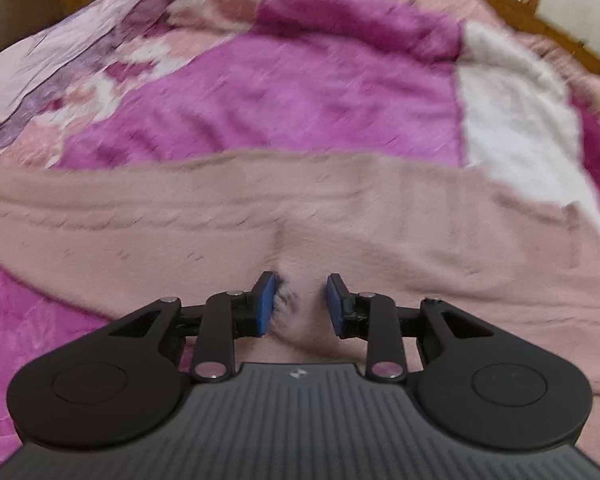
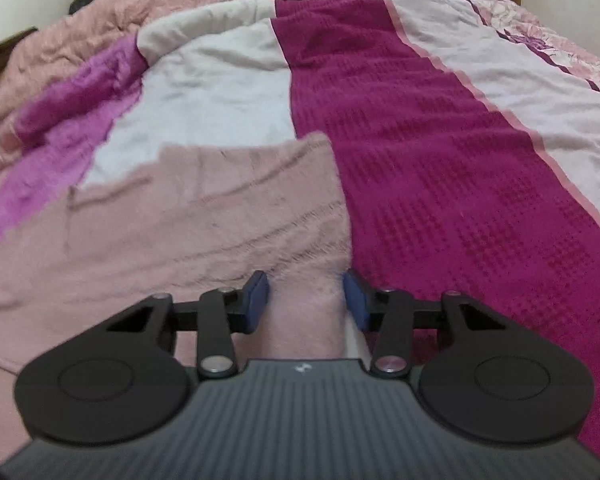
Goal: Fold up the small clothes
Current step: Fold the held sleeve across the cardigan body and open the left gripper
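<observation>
I have a dusty-pink knitted garment spread flat on the bed, over a magenta and white blanket. In the left wrist view it runs wide across the frame. In the right wrist view its side edge falls just inside the right jaw.

The left gripper has its jaws apart, with a small puckered ridge of the knit between them. The cloth seems to touch only the left pad, so I don't judge it gripped. The right gripper also stands with jaws apart, straddling a strip of fabric near the edge.

I expect the knit to be light, limp and stretchy. It should cling to the fuzzy blanket rather than slide. I'd pinch at the edges or corners, taking both layers, and lift gently so it doesn't sag.
</observation>
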`<state>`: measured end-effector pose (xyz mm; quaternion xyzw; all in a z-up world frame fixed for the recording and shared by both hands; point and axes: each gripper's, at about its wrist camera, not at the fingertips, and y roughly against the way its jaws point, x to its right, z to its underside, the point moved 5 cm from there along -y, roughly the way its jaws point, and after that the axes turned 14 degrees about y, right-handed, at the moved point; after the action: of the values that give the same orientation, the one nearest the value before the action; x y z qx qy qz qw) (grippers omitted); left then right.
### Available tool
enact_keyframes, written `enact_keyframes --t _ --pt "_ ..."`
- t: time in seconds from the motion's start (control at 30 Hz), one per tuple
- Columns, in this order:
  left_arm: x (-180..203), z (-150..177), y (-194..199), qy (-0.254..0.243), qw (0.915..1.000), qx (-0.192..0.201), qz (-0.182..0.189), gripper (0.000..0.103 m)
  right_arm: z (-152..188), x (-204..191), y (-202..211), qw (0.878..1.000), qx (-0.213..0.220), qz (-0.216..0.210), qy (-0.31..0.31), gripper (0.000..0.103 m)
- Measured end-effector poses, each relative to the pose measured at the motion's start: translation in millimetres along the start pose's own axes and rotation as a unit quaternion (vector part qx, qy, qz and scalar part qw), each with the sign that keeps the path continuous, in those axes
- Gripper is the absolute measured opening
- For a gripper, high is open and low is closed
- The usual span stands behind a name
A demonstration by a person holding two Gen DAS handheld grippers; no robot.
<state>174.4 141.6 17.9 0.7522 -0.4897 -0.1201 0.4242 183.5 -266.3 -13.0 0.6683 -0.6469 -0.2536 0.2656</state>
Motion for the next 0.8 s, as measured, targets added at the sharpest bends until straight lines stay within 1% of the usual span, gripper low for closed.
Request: enact_keyframes --t 0.1,0.27,0.33,0.43,0.53,0.6,0.7,0.8 --pt "-8 -1 -2 0.02 0.9997 -0.005 0.014 0.035 3 2 1 1.0 0.011 -0.001 -0.006 0.045" --pt "-15 -3 4 0.025 0.9996 -0.008 0.007 0.035 -1 3 4 1.0 0.008 -0.001 -0.017 0.046" --pt "-22 -4 9 0.035 0.9992 -0.016 0.008 0.035 -2 1 10 1.0 0.008 0.0 -0.014 0.054" --pt "-32 -7 19 0.044 0.9987 -0.02 0.013 0.035 -3 -7 21 1.0 0.008 0.002 -0.002 0.055" --pt "-44 -12 30 0.047 0.9986 -0.019 0.012 0.035 -5 -15 37 1.0 0.018 -0.004 0.005 0.055" --pt "-55 -16 38 0.051 0.9986 -0.015 0.002 0.035 -6 -20 49 1.0 0.025 -0.012 0.002 0.055" --pt "-76 -21 48 0.07 0.9975 -0.009 -0.007 0.035 -6 -28 65 0.999 0.031 -0.031 -0.009 0.056" --pt "-98 -25 53 0.091 0.9957 -0.015 -0.012 0.035 -2 -37 80 0.998 0.036 -0.047 -0.01 0.056"
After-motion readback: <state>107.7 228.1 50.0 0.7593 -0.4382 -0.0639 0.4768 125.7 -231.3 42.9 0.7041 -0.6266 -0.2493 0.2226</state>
